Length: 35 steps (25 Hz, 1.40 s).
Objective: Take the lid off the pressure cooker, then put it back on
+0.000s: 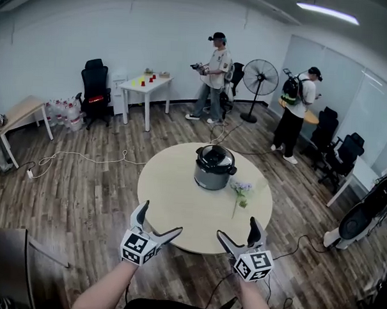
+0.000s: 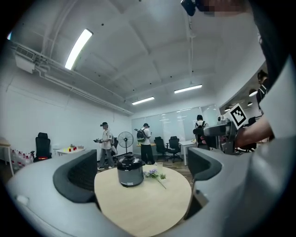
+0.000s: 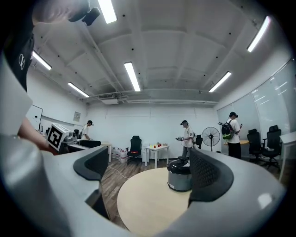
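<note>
Nearest, at the bottom of the head view, the left arm (image 1: 104,293) and the right arm (image 1: 254,305) each hold a tool. The left tool (image 1: 160,218) and the right tool (image 1: 237,227) sit side by side, well apart, at the near edge of the round surface (image 1: 172,194), and both point across it. Each has its jaws spread wide and grips nothing. In both gripper views only the bare tan top and the room beyond show between the dark pads.

Farther across the surface, past its middle, stands the cooker (image 1: 214,167), upright, with a grey body. The black lid (image 1: 214,157) is seated on it. It is well clear of both tools. In the left gripper view it shows between the jaws, and in the right gripper view the right-hand jaw hides part of it. A flower (image 1: 241,188) lies just to the cooker's right, its stem running back toward the near edge.

Beyond the surface is the wood floor (image 1: 102,185), with a white cable (image 1: 78,155) looping on the left. Farther back are a black chair (image 1: 95,89) and a white desk (image 1: 145,84) with small red things on it. A fan (image 1: 259,80) stands to the right. Two people are there too — one person (image 1: 215,75) by the far wall, the other, with a backpack (image 1: 290,87), near the glass partition.
</note>
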Available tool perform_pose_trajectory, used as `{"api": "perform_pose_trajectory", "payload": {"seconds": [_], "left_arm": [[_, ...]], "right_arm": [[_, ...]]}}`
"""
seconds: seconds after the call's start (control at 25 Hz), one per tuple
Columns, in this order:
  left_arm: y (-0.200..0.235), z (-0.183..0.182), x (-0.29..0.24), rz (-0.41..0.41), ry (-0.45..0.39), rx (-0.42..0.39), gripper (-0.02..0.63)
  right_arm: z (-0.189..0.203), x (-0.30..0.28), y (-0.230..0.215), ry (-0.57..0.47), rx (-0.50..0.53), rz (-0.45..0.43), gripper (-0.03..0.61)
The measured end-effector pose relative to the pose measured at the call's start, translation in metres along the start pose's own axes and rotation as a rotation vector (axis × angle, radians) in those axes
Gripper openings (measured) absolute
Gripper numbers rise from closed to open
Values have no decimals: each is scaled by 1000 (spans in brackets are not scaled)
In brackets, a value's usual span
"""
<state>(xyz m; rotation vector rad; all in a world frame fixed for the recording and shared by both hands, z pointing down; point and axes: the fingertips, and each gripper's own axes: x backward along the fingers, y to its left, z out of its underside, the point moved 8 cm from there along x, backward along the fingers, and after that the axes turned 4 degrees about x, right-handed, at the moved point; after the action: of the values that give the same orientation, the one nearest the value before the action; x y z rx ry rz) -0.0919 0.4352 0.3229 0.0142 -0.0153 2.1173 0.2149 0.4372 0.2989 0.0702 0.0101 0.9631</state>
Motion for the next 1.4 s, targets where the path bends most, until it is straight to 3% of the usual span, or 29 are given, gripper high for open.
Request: {"api": "perform_pose_trajectory", "payload": {"seconds": [0.12, 0.28, 0.48, 0.88, 1.08, 1.2, 1.4], "left_arm": [[-3, 8, -9, 2, 27, 19, 589], [-1, 20, -31, -16, 70, 16, 589], [26, 44, -74, -25, 95, 2, 589], [136, 125, -273, 113, 192, 31, 589], [172, 178, -363, 188, 260, 120, 589], [196, 206, -411, 210, 284, 155, 589], [211, 249, -470, 258, 354, 139, 589]], "right_arm": [[2, -5, -13, -26, -17, -18, 547], [6, -22, -31, 14, 38, -38, 545], [12, -63, -61, 24, 54, -30, 545], [45, -231, -158, 160, 146, 53, 541], [68, -306, -205, 292, 136, 77, 539], [79, -352, -227, 341, 142, 61, 538], [104, -409, -256, 441, 149, -9, 537]]}}
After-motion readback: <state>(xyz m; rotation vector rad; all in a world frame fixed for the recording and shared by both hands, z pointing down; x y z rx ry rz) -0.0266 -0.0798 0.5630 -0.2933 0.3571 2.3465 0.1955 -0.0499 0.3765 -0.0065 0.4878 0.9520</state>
